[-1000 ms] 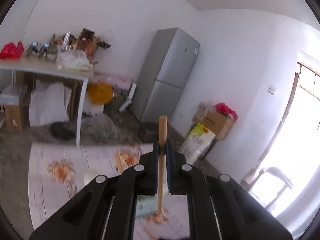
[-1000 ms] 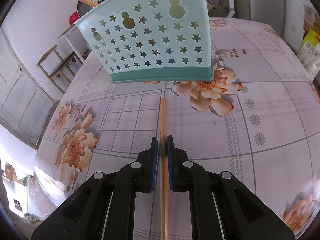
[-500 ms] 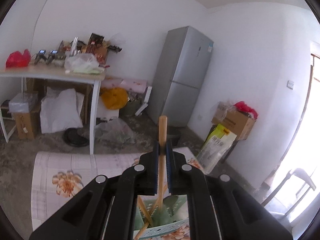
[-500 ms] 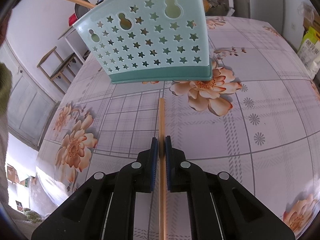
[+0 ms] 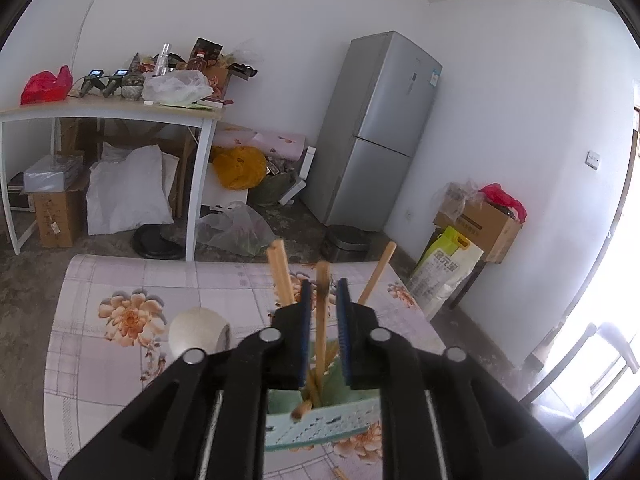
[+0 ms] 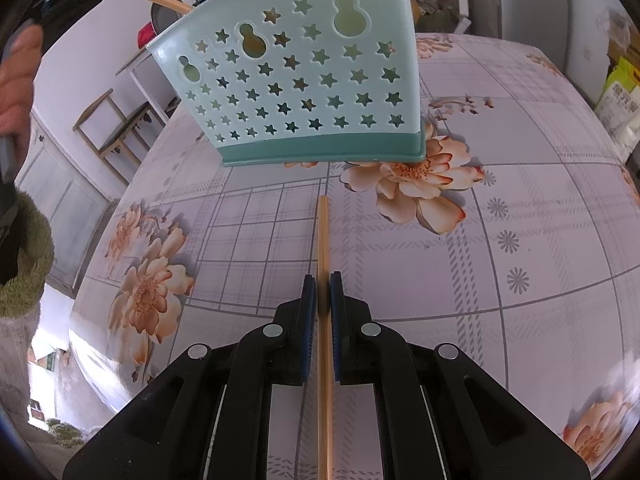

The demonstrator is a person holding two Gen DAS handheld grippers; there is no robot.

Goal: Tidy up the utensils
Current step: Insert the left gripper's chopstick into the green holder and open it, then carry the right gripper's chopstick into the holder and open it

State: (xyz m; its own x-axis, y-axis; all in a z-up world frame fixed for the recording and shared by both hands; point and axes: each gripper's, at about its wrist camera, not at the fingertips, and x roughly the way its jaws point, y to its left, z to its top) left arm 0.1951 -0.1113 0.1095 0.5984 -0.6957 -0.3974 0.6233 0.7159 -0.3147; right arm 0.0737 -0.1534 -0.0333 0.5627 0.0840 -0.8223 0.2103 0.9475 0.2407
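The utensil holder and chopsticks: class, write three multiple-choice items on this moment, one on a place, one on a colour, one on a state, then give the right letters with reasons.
1. Where does the chopstick between the left gripper's pads have its lower end?
A. inside the utensil holder
B. on the floor
C. in the fridge

2. What colour is the utensil holder?
A. red
B. pale teal
C. black

3. How does the right gripper stand?
A. wide open and bare
B. out of view
C. shut on a chopstick pointing at the holder

Answers: 1 A, the left wrist view shows the stick running down into the holder while the jaws are opening. 2 B, its star-pierced wall is pale teal above a darker base. 3 C, the right wrist view shows the pads pressed on the stick.
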